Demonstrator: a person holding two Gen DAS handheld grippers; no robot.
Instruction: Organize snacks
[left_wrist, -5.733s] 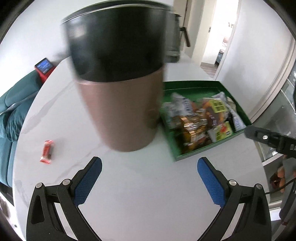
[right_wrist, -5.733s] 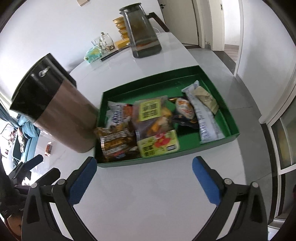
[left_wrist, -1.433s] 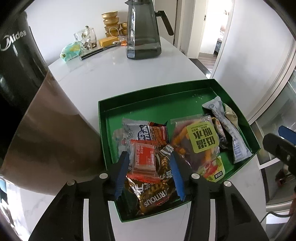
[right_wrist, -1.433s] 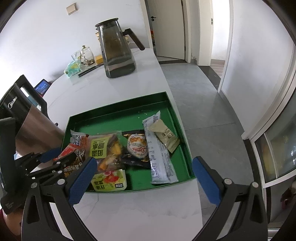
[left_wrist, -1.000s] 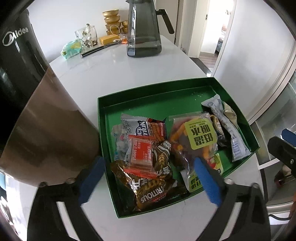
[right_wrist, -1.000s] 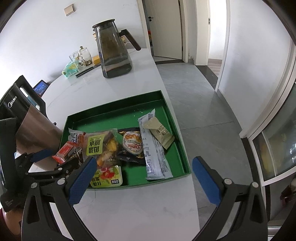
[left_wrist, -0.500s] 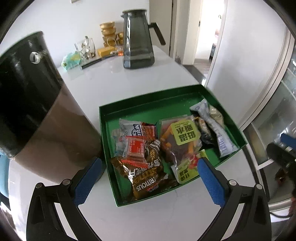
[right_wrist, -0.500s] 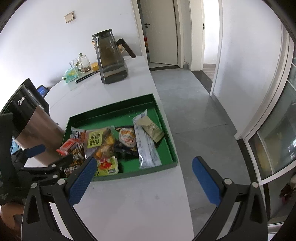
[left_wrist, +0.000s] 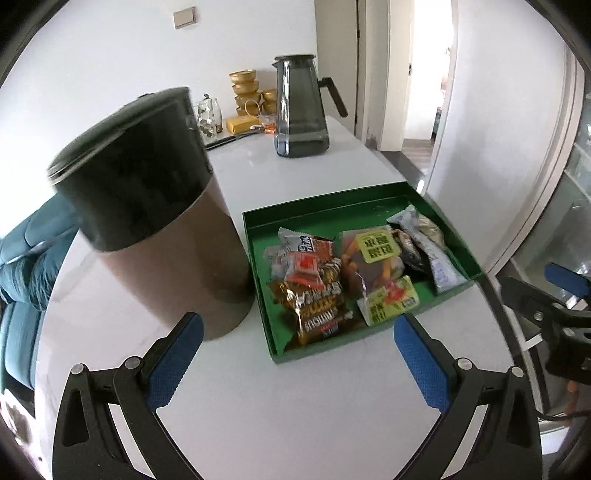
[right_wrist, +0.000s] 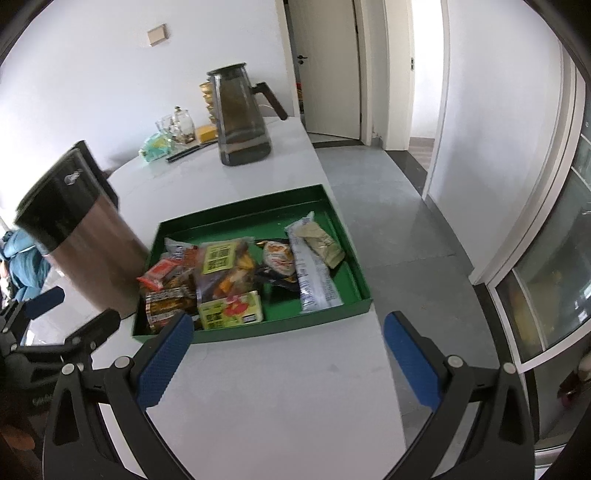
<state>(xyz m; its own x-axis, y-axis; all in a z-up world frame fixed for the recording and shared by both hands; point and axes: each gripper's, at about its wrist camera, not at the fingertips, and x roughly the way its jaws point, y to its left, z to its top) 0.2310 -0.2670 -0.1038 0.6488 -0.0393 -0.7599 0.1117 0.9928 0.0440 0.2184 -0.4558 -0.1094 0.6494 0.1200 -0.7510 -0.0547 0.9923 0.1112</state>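
We hover both tools over the white counter (left_wrist: 295, 406), and there is bare surface on the near side of the shallow green rectangular tray (left_wrist: 369, 206). Left tool (left_wrist: 295, 350) is spread wide, blue pads apart, nothing between them; right tool (right_wrist: 288, 354) is equally wide and empty. The counter's right edge runs just past the tray's right wall, grey floor (right_wrist: 399, 221) beyond it. On the tray's left, the tall copper-and-black cylindrical appliance (left_wrist: 159, 221) stands just beside the wall, leaving no gap we can make out.

Inside the tray, the snacks crowd the near half while its far strip lies bare green. A small red wrapped packet (left_wrist: 303, 267) lies atop the brown-and-gold foil bag (left_wrist: 314, 306); beside them a clear pouch with a yellow label (left_wrist: 373, 254), a green-yellow packet (left_wrist: 388, 302) at the near wall, and a long white-blue wrapper (right_wrist: 310, 273) towards the right. Well behind, a dark smoked-glass pitcher (left_wrist: 301, 110) stands near the counter's far end.
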